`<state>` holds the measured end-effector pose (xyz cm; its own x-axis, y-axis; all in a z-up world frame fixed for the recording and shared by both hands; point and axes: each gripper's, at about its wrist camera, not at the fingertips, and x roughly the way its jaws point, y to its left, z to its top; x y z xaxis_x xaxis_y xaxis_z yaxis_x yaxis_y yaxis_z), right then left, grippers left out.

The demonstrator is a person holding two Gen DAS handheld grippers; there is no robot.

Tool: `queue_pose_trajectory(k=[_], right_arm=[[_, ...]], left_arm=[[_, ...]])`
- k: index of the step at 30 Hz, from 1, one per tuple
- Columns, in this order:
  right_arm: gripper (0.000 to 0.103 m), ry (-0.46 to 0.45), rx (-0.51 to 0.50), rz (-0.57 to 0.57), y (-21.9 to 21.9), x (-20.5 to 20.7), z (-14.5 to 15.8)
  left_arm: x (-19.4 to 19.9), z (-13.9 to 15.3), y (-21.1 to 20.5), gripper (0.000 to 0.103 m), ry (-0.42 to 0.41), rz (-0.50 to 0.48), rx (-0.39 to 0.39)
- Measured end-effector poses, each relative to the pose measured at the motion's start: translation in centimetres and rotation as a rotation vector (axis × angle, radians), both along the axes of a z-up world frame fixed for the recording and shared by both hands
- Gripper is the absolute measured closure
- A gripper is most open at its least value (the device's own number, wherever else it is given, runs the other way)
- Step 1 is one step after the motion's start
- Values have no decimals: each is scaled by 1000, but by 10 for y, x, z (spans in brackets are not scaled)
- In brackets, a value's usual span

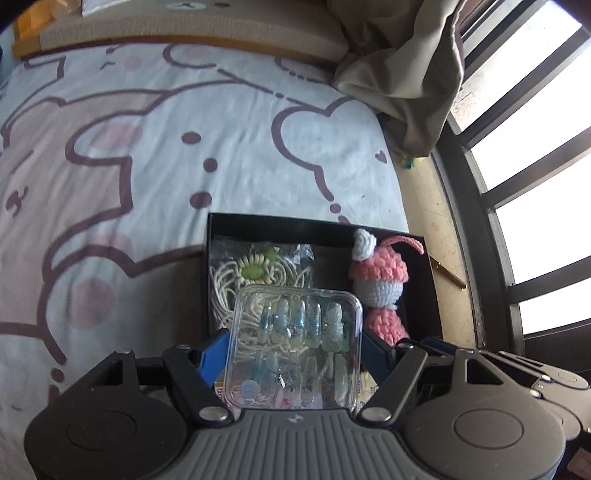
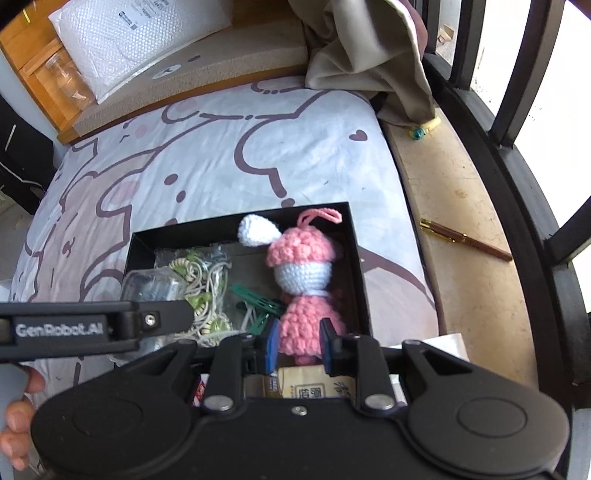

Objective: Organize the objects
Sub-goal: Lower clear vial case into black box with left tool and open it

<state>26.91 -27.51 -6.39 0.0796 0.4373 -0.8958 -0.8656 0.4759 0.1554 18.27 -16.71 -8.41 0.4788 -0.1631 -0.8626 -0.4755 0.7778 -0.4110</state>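
A black open box (image 1: 258, 225) (image 2: 332, 206) lies on the bed. My left gripper (image 1: 293, 345) is shut on a clear plastic case of blue press-on nails (image 1: 295, 343) and holds it over the box; the case shows in the right wrist view (image 2: 153, 286). My right gripper (image 2: 298, 341) is shut on the lower body of a pink and white crochet doll (image 2: 301, 269) (image 1: 378, 280) standing in the box's right half. A bag of cream cord with green beads (image 1: 258, 269) (image 2: 201, 288) and green hair clips (image 2: 258, 301) lie in the box.
The bedsheet (image 1: 147, 147) has a pink cartoon print. A brown pen (image 2: 465, 238) and a small teal bead (image 2: 417, 133) lie on the beige sill by the barred window. A beige curtain (image 2: 362, 48) hangs at the back. A white bubble mailer (image 2: 140, 33) is on the headboard shelf.
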Motion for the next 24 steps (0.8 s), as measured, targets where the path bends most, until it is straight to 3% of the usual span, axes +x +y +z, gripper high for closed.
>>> queue_pose_trajectory(k=[7, 15, 19, 24], right_arm=[[79, 12, -38, 40, 0, -2, -6], [79, 8, -87, 10, -5, 6, -12], [79, 8, -82, 13, -4, 6, -11], [79, 5, -81, 10, -5, 6, -9]], left_arm=[[4, -10, -3, 29, 36, 8, -25], [1, -9, -5, 28, 45, 9, -13], [0, -5, -3, 12, 18, 3, -35], [0, 2, -6, 10, 8, -1, -6]])
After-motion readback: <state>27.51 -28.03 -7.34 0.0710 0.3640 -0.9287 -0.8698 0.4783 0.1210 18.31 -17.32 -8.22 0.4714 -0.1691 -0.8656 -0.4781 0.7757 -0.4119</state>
